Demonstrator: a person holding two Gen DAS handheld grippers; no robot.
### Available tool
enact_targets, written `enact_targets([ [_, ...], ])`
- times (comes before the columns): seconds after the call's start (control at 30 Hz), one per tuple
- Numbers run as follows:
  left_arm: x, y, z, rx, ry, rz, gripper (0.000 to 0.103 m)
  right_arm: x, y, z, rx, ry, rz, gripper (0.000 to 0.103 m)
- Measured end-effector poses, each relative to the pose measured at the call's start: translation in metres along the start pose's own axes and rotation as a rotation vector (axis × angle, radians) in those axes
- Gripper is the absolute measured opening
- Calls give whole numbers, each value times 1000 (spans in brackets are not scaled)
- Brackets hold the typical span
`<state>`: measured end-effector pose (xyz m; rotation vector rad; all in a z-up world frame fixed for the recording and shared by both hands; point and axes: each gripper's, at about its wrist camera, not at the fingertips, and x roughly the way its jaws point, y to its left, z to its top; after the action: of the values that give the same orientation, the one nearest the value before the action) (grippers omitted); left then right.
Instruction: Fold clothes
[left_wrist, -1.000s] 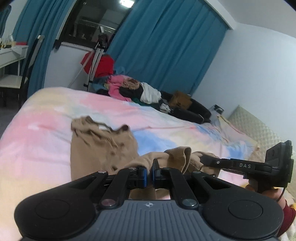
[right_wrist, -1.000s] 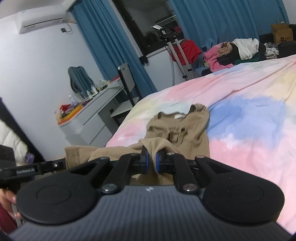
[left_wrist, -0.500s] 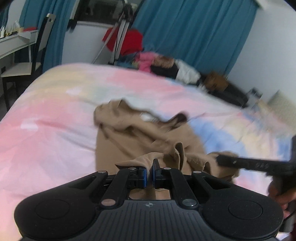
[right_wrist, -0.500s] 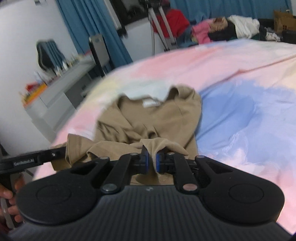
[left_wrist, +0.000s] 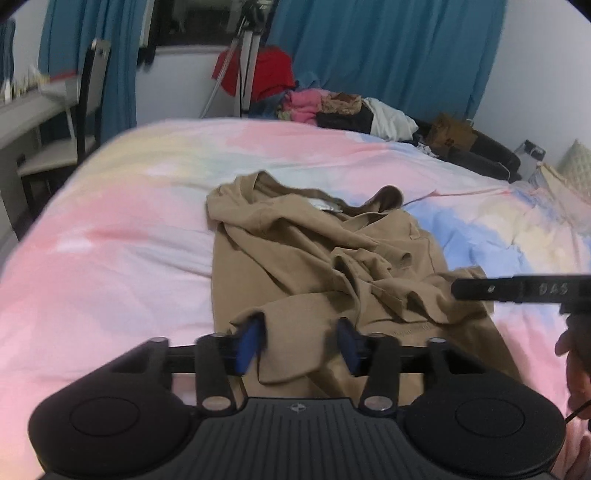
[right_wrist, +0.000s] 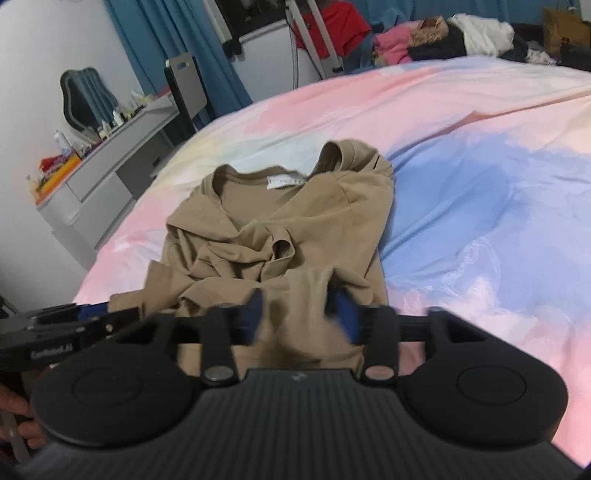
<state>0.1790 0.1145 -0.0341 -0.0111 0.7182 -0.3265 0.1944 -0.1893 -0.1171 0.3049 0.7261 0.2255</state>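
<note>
Left wrist view: I look low along the left gripper (left_wrist: 299, 341) toward the blue curtains (left_wrist: 384, 51) at the far end of the bed (left_wrist: 110, 240), close above the tan shirt (left_wrist: 295, 251).
Right wrist view: I look along the right gripper (right_wrist: 301, 315), angled toward the grey dresser (right_wrist: 107, 155), equally close.
Shared: both views take in the shirt, the pastel bedcover and the clothes pile (left_wrist: 332, 107).
Cross-sight: each view catches the other gripper at its edge.

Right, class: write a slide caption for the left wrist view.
Open left gripper over crumpled tan shirt on pastel bed.
</note>
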Motion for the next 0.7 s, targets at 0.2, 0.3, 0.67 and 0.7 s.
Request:
enact_targets([
  [0.2,-44,-23,-9,9,-75,21,79,-39,10,-17,11,-66,-3,72],
  [0.3,-71,-31,-16,-30,-115,7,85,-58,13,-26,36,-88,5,72],
  [0.67,-94,-20,-67,-410,120,-141,87,-95,2,-68,303,-43,142,74],
  [0.7,-90,-17,-71,-444,143,-154,87,-96,0,-73,341,-28,163,74],
])
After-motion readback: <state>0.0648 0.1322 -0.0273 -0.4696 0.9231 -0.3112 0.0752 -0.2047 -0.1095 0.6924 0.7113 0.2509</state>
